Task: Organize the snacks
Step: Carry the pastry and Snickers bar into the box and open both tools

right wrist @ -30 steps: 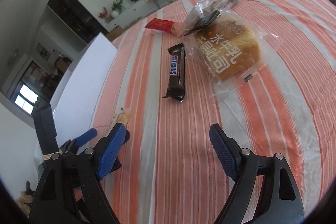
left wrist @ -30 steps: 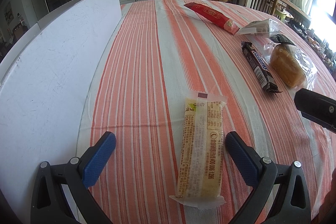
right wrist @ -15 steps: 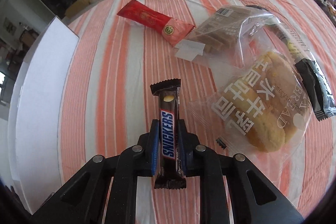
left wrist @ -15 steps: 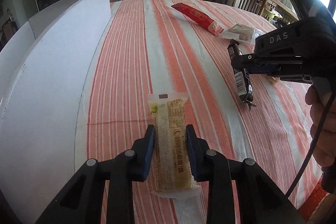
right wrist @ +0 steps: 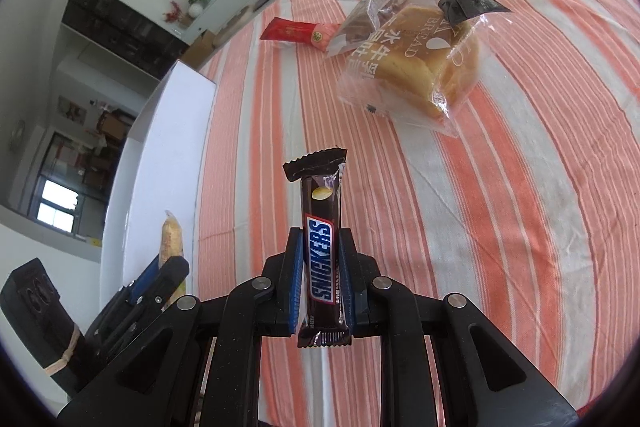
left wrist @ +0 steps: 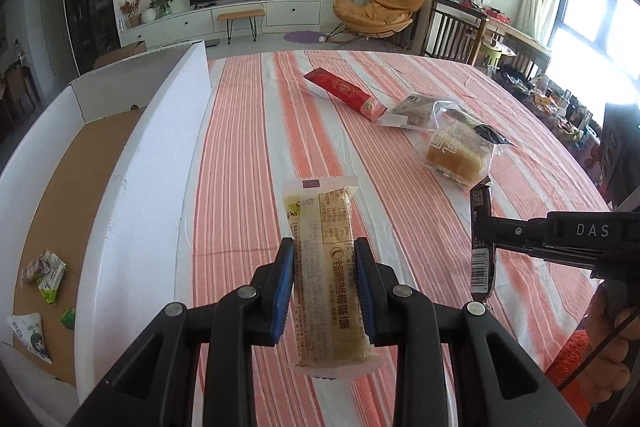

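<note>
Change since a second ago: both tongs, then wide open over snacks lying on the table, are now clamped on them and the snacks are lifted clear of the cloth.
Left tongs point(left wrist: 324, 283): closed on a pale yellow cake bar point(left wrist: 326, 271), blue pads pressing its long sides; the bar points forward and away from the camera, its near end hanging below the pads.
Right tongs point(right wrist: 320, 287): closed on a Snickers bar point(right wrist: 322, 259), gripped at its lower half, logo facing the camera, crimped top end standing up above the pads.
Side by side: in the left view the right tongs point(left wrist: 482, 227) enter from the right with the Snickers point(left wrist: 481, 247) upright; in the right view the left tongs point(right wrist: 160, 271) and cake bar point(right wrist: 171, 239) sit at lower left.
Table point(left wrist: 248, 155): covered by an orange and white striped cloth.
Box point(left wrist: 168, 147): white walls, brown cardboard floor, standing along the table's left edge; a few small green and white packets point(left wrist: 44, 275) lie inside.
Still on the table: a red packet point(left wrist: 346, 93) at the far side, a clear bag of bread point(right wrist: 416, 67) nearer, with a clear packet point(left wrist: 412, 109) and a black wrapper point(right wrist: 468, 3) touching it.
Person: part of a hand point(left wrist: 604, 339) at the right tongs' handle.
Room: television, plants and an orange chair beyond the table.
</note>
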A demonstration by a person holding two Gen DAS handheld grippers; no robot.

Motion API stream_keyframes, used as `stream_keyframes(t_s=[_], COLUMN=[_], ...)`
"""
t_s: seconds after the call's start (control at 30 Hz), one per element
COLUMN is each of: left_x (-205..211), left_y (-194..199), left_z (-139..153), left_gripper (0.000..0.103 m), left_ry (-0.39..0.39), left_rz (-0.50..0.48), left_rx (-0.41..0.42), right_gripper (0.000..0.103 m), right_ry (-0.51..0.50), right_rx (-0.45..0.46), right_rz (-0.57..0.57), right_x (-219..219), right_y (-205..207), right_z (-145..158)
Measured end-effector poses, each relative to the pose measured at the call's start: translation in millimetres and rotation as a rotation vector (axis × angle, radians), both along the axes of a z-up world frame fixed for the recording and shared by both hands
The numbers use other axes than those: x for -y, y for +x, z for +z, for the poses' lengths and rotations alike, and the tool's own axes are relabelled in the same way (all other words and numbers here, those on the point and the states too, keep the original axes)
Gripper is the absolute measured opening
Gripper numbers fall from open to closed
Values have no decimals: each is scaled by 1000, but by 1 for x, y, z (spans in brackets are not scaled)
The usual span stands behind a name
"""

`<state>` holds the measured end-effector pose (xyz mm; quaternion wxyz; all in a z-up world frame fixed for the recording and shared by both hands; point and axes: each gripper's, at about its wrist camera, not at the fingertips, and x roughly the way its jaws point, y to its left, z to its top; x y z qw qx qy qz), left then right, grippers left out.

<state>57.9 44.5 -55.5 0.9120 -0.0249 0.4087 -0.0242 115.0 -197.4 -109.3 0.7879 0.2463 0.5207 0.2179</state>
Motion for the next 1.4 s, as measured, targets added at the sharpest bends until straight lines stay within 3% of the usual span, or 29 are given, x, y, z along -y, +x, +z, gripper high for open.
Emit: stream_keyframes(t_s=[0.2,0.27,0.4,0.5,0.63,0.77,0.83,0.9,0.93,0.97,1.0,1.1,1.23,1.33,1.4], left_x=[-1,-6,-35,-72,-143,-209,-233,-249,-255,-259,-260,-250,-202,-149,-112], left_y=[-8,-15,-35,-52,-72,-77,-77,-76,-77,-79,-79,-74,-59,-50,-44], left_z=[11,19,52,87,117,110,94,73,61,53,44,30,35,49,54], left_gripper=[29,29,29,29,29,29,35,74,82,86,86,86,86,91,100], left_ry=[27,-41,-259,-303,-279,-173,-130,-94,-84,-84,-90,-130,-129,-147,-167], left_rz=[-6,-24,-61,-20,135,318,400,473,508,534,554,528,392,257,161], left_rx=[21,9,4,70,157,151,133,101,84,80,75,55,66,102,114], right_gripper=[18,18,18,18,18,18,18,23,31,53,59,60,61,62,62], right_ry=[-4,-2,50,117,227,257,219,187,155,120,85,-75,-377,-551,-627], right_rx=[53,61,82,119,144,148,178,228,256,274,290,374,466,420,372], right_rz=[7,7,33,102,238,375,414,421,406,392,375,342,247,100,-13], right_x=[-2,-4,-22,-55,-121,-199,-233,-259,-266,-269,-268,-247,-189,-125,-80], right_y=[-7,-9,-15,-18,-20,-23,-24,-24,-24,-23,-24,-34,-45,-41,-38], right_z=[20,24,46,77,113,127,127,120,115,109,104,85,47,6,-14])
